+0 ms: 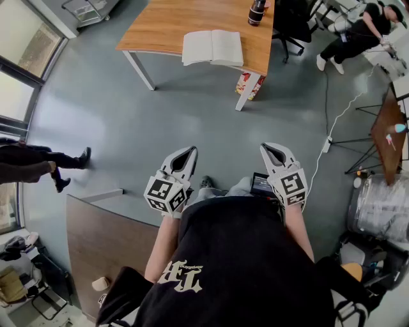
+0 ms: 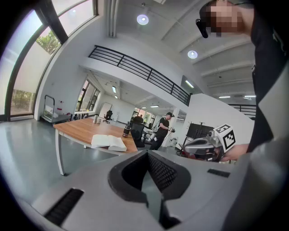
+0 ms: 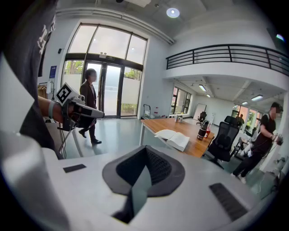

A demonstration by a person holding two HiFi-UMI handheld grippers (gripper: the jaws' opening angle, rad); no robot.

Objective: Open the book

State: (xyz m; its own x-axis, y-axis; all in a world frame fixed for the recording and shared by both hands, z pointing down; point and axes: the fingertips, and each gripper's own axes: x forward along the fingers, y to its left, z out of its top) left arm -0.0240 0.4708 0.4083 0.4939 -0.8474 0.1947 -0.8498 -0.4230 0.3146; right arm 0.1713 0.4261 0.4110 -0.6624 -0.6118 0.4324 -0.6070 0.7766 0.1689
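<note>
Left gripper view looks along the left gripper (image 2: 149,162), whose jaws are pressed together with nothing between them. The right gripper (image 3: 143,167) is the same in its own view, closed tight and empty. In the head view both are held side by side close to the person's body, over the grey floor.

From there the book (image 1: 212,47) sits at about twelve o'clock, well apart from both tools. It lies flat near the front edge of the wooden table (image 1: 163,25) with its two halves spread and pale pages facing up. A dark flask (image 1: 257,11) stands on the table at roughly one o'clock from the book, clear of it. A black office chair (image 1: 291,22) is at about three o'clock from the flask.

Judged from how it lies, the book is already open, so the task looks done and the best course is to keep both tools away from it. If it needed opening further, a good way would be to:
- walk up to the table and part one pair of jaws;
- bring them in low at the outer page edge and take only a few leaves;
- rest the other closed tool lightly on the opposite half, so the book does not slide toward the table edge.
</note>
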